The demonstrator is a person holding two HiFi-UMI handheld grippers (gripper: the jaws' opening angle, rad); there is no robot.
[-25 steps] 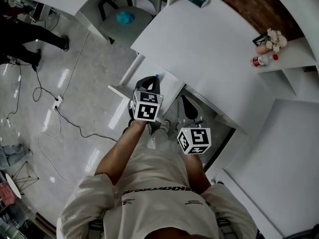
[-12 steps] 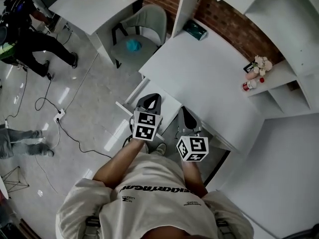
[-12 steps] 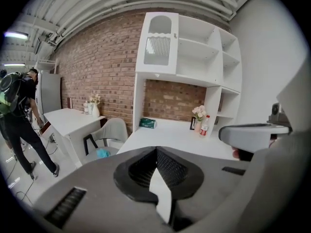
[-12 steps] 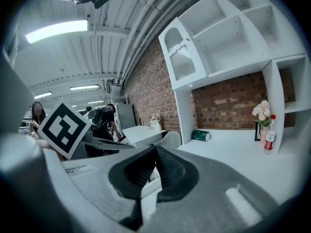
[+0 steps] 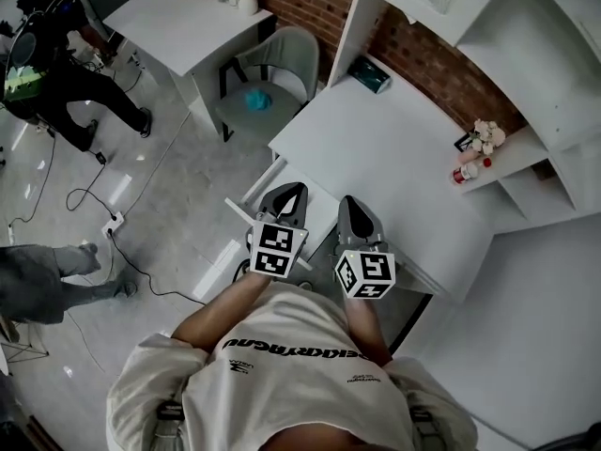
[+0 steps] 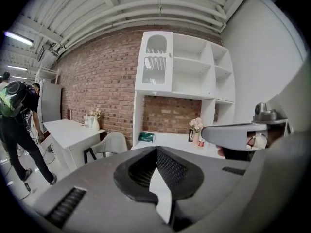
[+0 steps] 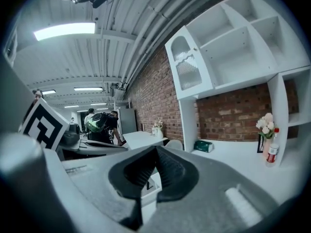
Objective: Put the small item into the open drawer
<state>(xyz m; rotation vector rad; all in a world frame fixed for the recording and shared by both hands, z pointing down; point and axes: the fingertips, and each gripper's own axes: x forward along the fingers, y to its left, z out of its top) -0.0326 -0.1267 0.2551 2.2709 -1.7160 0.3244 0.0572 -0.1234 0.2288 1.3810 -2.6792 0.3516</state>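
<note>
Shift: left gripper (image 5: pixel 287 192) and right gripper (image 5: pixel 351 205) sit lower in frame than before.
Small item: not discernible; drawer (image 5: pixel 252 194) is open beneath left fingers (image 6: pixel 138 171).
Grip: left fingers and right fingers (image 7: pixel 133 176) are together, empty.
Pose: side by side at frame centre, pointing at desk (image 5: pixel 394 148).

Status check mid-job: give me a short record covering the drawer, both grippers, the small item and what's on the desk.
drawer: open, pulled out from the front of the desk
left gripper: above the drawer, jaws together at the tips, nothing clearly held
right gripper: beside the left one at the desk's front edge, jaws together, empty
small item: not made out in any view
desk top: bare except a green box at the far end
side shelf: bottle and flowers
</note>
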